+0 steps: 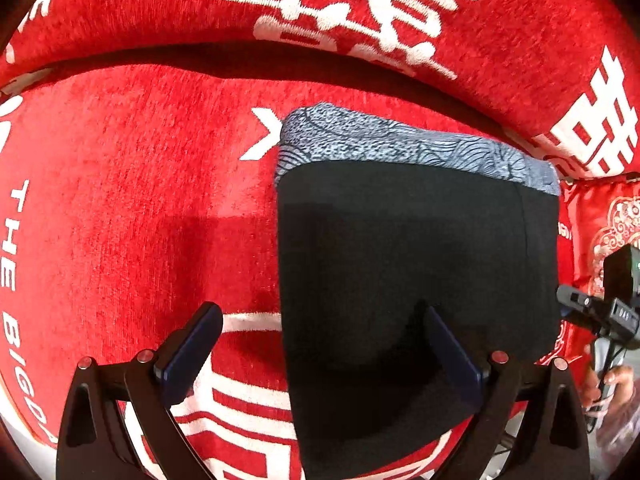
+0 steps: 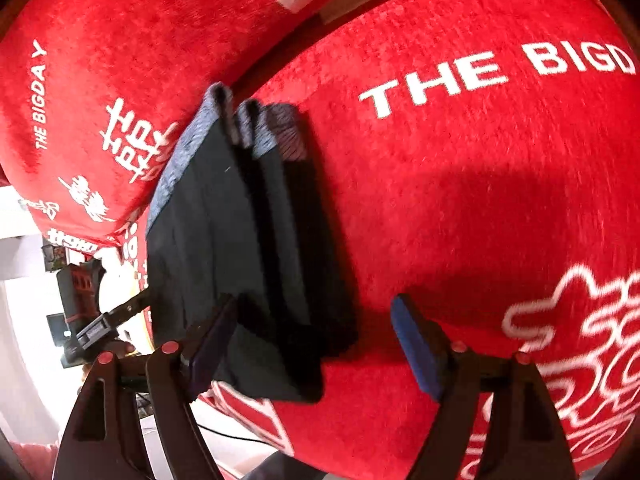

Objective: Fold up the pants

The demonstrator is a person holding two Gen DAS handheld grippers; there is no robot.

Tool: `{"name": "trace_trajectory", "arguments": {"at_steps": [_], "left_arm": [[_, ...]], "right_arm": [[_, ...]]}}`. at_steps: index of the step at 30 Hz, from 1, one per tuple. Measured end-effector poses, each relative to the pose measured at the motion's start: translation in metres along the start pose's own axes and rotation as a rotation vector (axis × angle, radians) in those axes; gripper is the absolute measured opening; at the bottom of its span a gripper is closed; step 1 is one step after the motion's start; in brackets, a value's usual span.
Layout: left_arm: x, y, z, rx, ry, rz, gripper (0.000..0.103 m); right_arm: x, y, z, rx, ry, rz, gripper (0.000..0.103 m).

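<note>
Item: pants (image 1: 416, 264), black with a grey patterned waistband (image 1: 400, 144). They lie folded into a compact stack on a red sofa seat (image 1: 132, 216), centre to right of the left wrist view and left of centre in the right wrist view, waistband toward the backrest (image 1: 500, 32) crease.

Left gripper (image 1: 320, 344): jaws wide, holding nothing. One pad (image 1: 188, 352) sits over bare red fabric and the other over the black cloth, so the stack's left edge falls between them.

Right gripper (image 2: 320, 344): jaws wide, empty. Its left pad (image 2: 212, 344) is at the stack's near corner and its right pad (image 2: 416, 344) over bare seat.

Step in hand, judged: release after the last fold, or squaring the stack. To do it well, the pads should lift clear without snagging the top layer; the layers look slightly stepped in the right wrist view and could slide.

Edges: the seat front lies close below the stack in both views, so any nudge should go toward the backrest.

Open room: broad bare seat at the left of the left wrist view and at the right of the right wrist view. A cushion (image 1: 600, 224) crowds the right edge of the left wrist view.
</note>
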State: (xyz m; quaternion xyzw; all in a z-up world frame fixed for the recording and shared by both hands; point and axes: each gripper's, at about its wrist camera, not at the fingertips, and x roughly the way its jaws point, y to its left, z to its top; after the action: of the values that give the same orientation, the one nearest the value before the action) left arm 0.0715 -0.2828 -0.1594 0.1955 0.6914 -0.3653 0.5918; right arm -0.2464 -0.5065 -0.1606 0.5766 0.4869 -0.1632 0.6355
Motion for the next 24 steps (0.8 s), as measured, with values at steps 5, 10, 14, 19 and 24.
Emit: {"name": "trace_trajectory", "arguments": {"at_steps": [5,10,14,19,24], "left_arm": [[0.004,0.005,0.009,-0.007,-0.013,-0.024,0.101],[0.016,0.015,0.015,-0.033,0.018,-0.124,0.101],[0.020,0.016,0.017,-0.039,0.016,-0.167,0.102],[0.029,0.009,0.020,-0.044,0.012,-0.219,0.102],[0.039,0.002,0.021,-0.052,0.017,-0.254,0.103]], "right_arm": [[0.006,-0.007,0.014,0.012,0.035,0.078,0.082],[0.018,-0.002,0.028,-0.051,0.087,0.128,0.082],[0.027,0.003,0.038,-0.090,0.123,0.196,0.082],[0.040,0.010,0.046,-0.124,0.148,0.258,0.083],[0.042,0.002,0.051,-0.073,0.141,0.288,0.082]]}}
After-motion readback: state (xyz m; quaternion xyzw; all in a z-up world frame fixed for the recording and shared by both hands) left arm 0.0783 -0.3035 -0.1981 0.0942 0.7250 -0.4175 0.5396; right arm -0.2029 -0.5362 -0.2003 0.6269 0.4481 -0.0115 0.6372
